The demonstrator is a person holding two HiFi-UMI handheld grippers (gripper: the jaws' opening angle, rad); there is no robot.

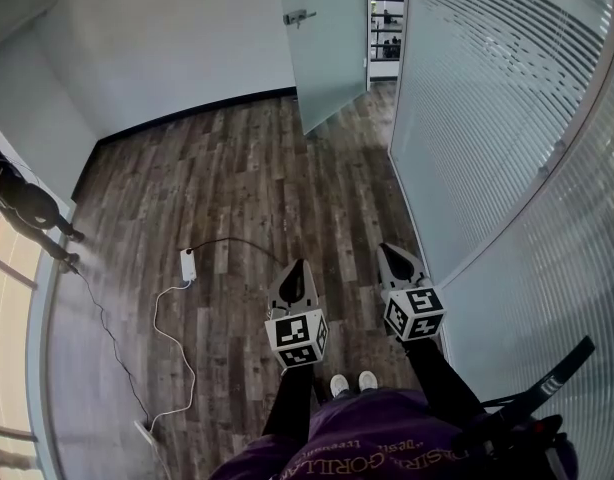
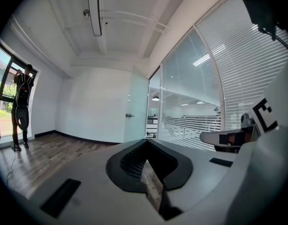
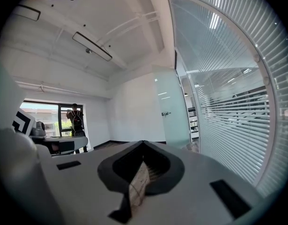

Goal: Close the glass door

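Since the glass door point(image 1: 332, 48) hangs open way off at the floor's far edge and both the left tool point(image 1: 296, 266) and right tool point(image 1: 389, 252) are pressed together on nothing, I'd walk up first, then push gently near its handle point(image 1: 299, 15)

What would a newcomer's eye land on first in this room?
Probably the frosted glass door standing open at the far end, beside the striped glass wall on the right. Next, the left gripper and right gripper, both shut, held out over the wooden floor, where a white power strip trails its cable.
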